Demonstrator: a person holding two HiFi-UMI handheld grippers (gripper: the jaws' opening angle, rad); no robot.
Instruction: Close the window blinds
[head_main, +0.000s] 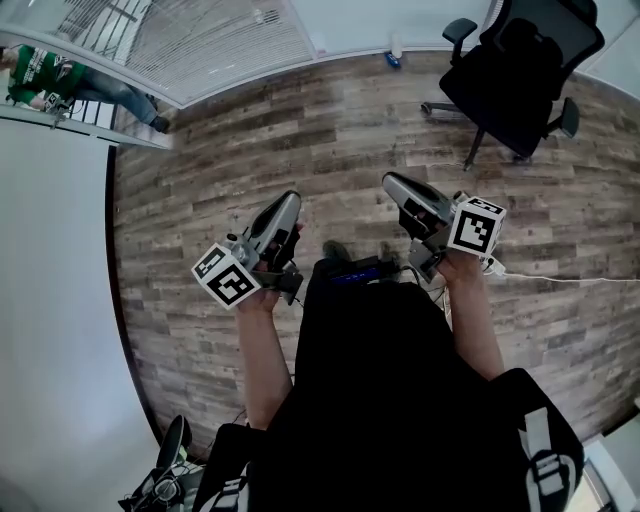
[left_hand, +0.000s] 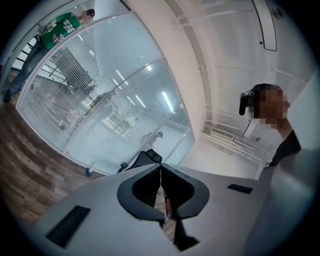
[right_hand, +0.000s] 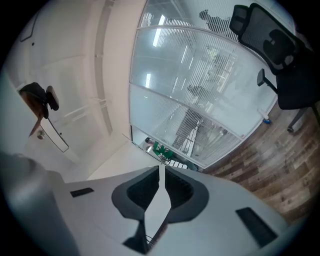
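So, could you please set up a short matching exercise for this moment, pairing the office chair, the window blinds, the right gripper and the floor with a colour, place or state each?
Things:
1. office chair
2. window blinds
3. right gripper
4. floor

Descriptions:
A. grey-brown wood planks
B. shut, nothing between its jaws
C. pale slats, at the head view's upper left
D. black, at the head view's upper right

Pairs: 1-D, 2-C, 3-B, 4-A
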